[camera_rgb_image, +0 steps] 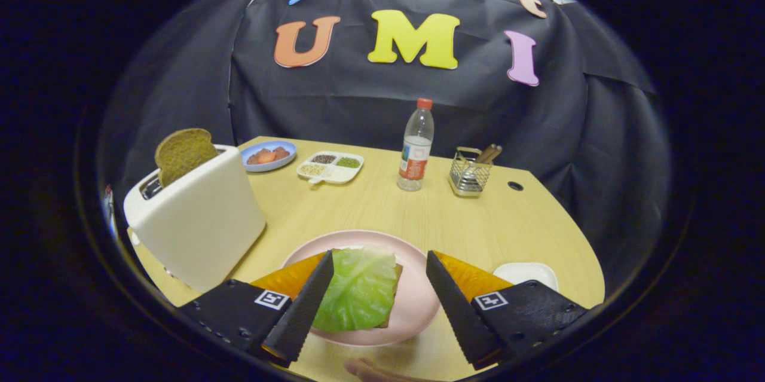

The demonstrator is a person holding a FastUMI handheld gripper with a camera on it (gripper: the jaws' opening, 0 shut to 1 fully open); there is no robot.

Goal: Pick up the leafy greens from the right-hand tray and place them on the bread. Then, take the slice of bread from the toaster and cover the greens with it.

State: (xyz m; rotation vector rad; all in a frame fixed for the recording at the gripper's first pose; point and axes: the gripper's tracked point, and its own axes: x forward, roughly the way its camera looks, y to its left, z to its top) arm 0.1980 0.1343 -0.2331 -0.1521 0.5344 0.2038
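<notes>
My gripper (375, 304) hangs with its fingers spread wide and gripping nothing, each finger base carrying a square black-and-white marker, and between them the crinkled leafy greens (358, 295) lie on the bread (394, 286) on a round pink plate (412, 262). Beyond on the pale wood-grain table (370, 208), a brown slice of bread (182, 153) stands up from the white toaster (197, 220), with a clear bottle (416, 146), its label too small to read, and a wire basket (470, 176) before the black cloth wall.

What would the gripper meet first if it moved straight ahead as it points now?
Probably the greens on the bread on the pink plate: they lie between the open gripper fingers. If it passes above them, the bottle stands next in line; depth is unclear.
</notes>
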